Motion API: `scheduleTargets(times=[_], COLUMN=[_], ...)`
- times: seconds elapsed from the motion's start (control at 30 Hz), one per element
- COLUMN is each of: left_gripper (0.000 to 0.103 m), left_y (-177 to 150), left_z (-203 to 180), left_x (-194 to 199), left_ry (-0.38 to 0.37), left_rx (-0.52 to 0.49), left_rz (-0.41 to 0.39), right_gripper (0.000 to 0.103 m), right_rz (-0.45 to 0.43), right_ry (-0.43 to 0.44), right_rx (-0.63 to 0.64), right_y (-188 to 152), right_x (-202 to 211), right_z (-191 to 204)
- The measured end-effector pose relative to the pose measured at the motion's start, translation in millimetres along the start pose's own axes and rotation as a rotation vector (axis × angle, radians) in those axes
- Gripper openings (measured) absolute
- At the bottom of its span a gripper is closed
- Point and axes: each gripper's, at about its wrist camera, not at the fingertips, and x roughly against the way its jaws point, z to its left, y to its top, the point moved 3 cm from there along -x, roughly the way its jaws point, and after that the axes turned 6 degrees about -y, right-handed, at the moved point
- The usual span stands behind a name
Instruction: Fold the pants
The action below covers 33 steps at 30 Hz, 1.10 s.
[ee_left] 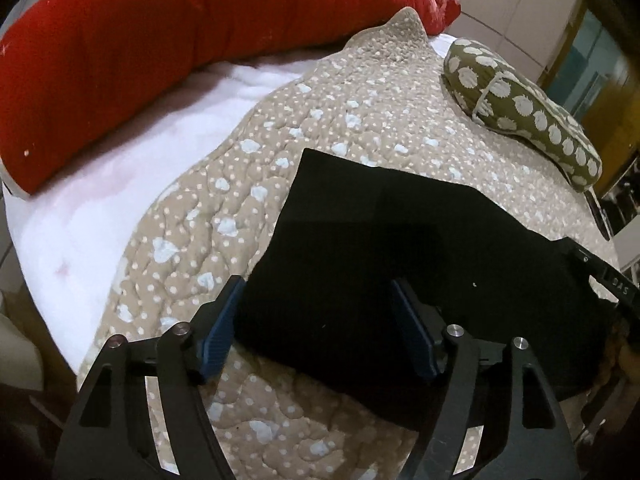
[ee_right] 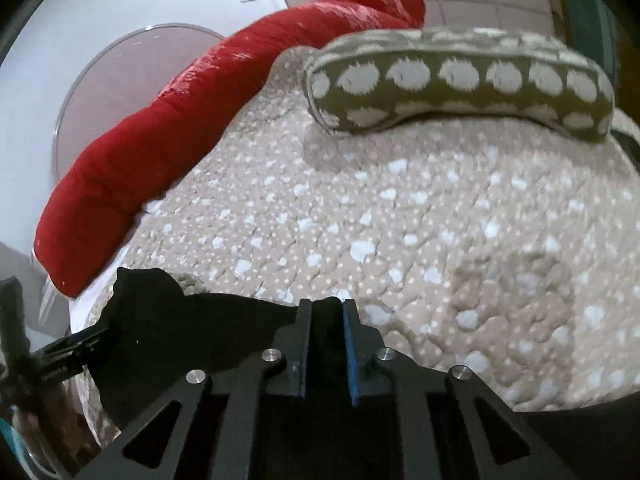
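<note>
Black pants lay partly folded on the beige dotted quilt of the bed. The right tool was clenched on a pinch of the cloth's edge, while the left tool hung released, its blue pads astride the fabric without pressing it. The fold seemed mid-way; next the left would need its own grip. An olive spotted pillow and a red cushion lay well apart, blocking nothing.

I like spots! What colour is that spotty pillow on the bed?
The pillow is olive green with big white spots, clearest in the right wrist view.
</note>
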Motion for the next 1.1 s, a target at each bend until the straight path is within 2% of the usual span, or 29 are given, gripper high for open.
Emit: scheduleTargets(times=[0.13, 0.3, 0.33, 0.43, 0.47, 0.57, 0.7, 0.87, 1.1], left_gripper=[0.08, 0.079, 0.079, 0.079, 0.079, 0.079, 0.079, 0.08, 0.079], left_y=[-1.9, 0.2, 0.4, 1.8, 2.7, 5.4, 8.1, 10.8, 7.4], left_z=[-7.5, -9.9, -12.6, -24.0, -30.2, -49.5, -75.8, -97.5, -118.5], left_x=[-4.5, 6.3, 11.6, 26.1, 30.9, 42.4, 51.7, 64.8, 67.7], left_ry=[0.035, 0.065, 0.075, 0.089, 0.103, 0.108, 0.078, 0.081, -0.01], left_rx=[-0.028, -0.039, -0.048, -0.071, -0.085, -0.125, -0.17, -0.207, -0.238], left_rz=[-0.008, 0.001, -0.012, -0.057, -0.076, -0.122, -0.149, -0.195, -0.168], right_gripper=[0.009, 0.009, 0.009, 0.015, 0.023, 0.034, 0.036, 0.036, 0.037], right_rz=[-0.02, -0.045, -0.062, -0.08, -0.075, -0.065, -0.046, -0.045, -0.034], right_ry=[-0.131, -0.199, -0.196, -0.11, -0.101, -0.102, -0.146, -0.201, -0.22], right_rx=[0.04, 0.007, -0.011, -0.052, -0.041, -0.02, -0.023, -0.056, -0.094], right_y=[-0.7, 6.2, 6.3, -1.4, -7.3, -25.1, -50.1, -72.0, -87.9], right_x=[-15.9, -9.6, 1.9, 38.7, 50.5, 70.4, 90.0, 107.0, 117.9], right_z=[0.3, -11.2, -16.5, -28.0, -28.8, -30.9, -43.9, -66.4, -87.9])
